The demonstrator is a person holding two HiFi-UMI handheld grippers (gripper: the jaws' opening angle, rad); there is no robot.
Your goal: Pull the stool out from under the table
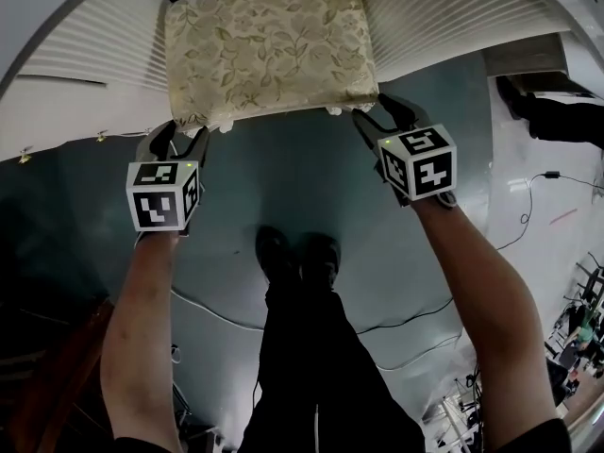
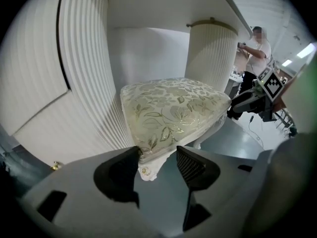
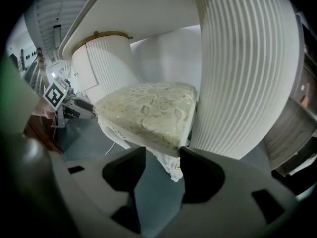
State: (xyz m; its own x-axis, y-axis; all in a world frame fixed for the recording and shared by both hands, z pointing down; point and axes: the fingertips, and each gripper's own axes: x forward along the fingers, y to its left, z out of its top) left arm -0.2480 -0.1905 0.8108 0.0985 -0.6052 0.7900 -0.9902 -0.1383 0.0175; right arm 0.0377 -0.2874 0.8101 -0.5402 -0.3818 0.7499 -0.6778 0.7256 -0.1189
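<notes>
At the left, the table's left fluted pedestal (image 1: pixel 90 50) stands white on the grey-green floor (image 1: pixel 283 173). Your left gripper (image 2: pixel 158 155), pointing down and forward, is clamped on the near left corner of the stool (image 1: pixel 269 50). In the left gripper view both black pads meet the edge of the floral cushion, and the white carved corner hangs between them. The stool itself stands on the floor in the table's knee space, between the 2 pedestals and beneath the table's top (image 2: pixel 163 4), with its near edge facing you. Its cushion is pale gold with a leaf pattern and lies level. Below it in the head view, your 2 dark shoes (image 1: pixel 297 253) stand side by side on the floor, near the stool's near edge but apart from it. A thin white cable (image 1: pixel 212 311) runs across the floor beside your legs. Your right gripper (image 3: pixel 164 152) is clamped on the stool's near right corner, with its right jaw against the carved white corner and its left jaw at the seat's rim. Just beside that corner rises the right fluted pedestal (image 1: pixel 444 17). Beyond it, in the left gripper view, a person (image 2: pixel 255 46) stands well apart from the table.
</notes>
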